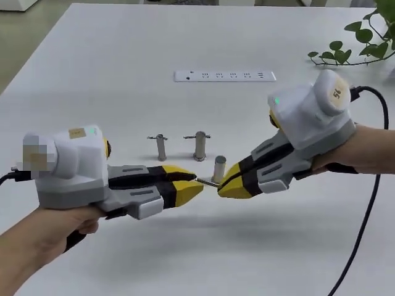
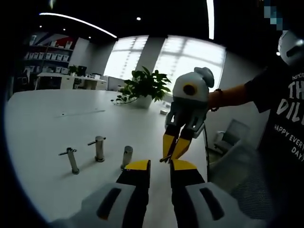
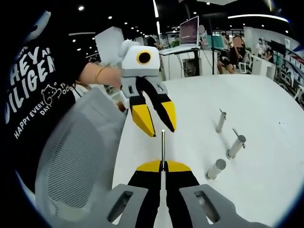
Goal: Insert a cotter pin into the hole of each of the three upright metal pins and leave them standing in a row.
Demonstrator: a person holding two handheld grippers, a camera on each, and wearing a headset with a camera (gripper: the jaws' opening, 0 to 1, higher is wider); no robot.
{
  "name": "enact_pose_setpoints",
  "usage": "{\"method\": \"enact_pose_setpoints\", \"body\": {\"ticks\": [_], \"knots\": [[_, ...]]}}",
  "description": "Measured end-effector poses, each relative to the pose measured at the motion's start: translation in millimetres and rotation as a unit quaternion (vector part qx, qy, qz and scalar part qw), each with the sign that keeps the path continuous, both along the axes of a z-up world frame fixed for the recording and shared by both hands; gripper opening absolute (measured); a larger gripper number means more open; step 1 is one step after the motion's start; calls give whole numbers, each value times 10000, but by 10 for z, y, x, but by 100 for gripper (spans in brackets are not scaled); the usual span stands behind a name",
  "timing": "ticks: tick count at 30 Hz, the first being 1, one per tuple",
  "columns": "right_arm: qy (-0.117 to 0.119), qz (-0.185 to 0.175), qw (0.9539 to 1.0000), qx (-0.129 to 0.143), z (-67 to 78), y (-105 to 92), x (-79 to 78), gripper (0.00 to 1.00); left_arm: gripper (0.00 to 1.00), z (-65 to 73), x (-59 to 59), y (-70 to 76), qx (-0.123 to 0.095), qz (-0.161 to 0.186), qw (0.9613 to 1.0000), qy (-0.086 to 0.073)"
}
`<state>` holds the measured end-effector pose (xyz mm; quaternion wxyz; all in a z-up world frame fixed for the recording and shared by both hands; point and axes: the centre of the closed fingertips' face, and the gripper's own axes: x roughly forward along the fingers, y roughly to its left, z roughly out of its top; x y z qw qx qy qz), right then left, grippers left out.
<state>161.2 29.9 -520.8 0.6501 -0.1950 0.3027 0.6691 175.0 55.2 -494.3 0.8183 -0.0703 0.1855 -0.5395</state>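
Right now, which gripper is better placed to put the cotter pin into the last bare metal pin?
Right. The right gripper is shut on the cotter pin, and the bare metal pin stands close to its tips. The left gripper is open and holds nothing.

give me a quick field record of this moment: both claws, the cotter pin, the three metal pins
left claw: open, tips close to the cotter pin
right claw: shut on the cotter pin, which sticks out past its tips
left pin: upright, already pinned
middle pin: upright, already pinned
near pin: upright, nothing through it yet
table: white, power strip at the far side
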Motion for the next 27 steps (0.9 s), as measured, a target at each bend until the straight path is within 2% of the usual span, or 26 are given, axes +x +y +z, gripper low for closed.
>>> {"method": "enact_pose_setpoints", "body": {"ticks": [6, 8, 11, 16, 23, 27], "knots": [[-208, -81, 9986, -472, -112, -160, 117, 0, 17, -71, 90, 11, 304, 260, 9989, -237], [-294, -90, 9977, -601, -140, -214, 164, 0, 18, -136, 149, 27, 565, 424, 9968, -371], [-403, -122, 9958, -808, -176, -298, 233, 0, 19, -192, 193, 19, 796, 543, 9939, -540], [-541, -149, 9930, -1037, -226, -408, 340, 0, 20, -249, 229, -57, 1053, 660, 9888, -822], [-712, -135, 9883, -1339, -305, -536, 497, 0, 20, -358, 352, -93, 1199, 984, 9846, -804], [-807, -118, 9855, -1485, -346, -587, 580, 0, 20, -443, 427, -119, 1254, 1118, 9833, -703]]}}
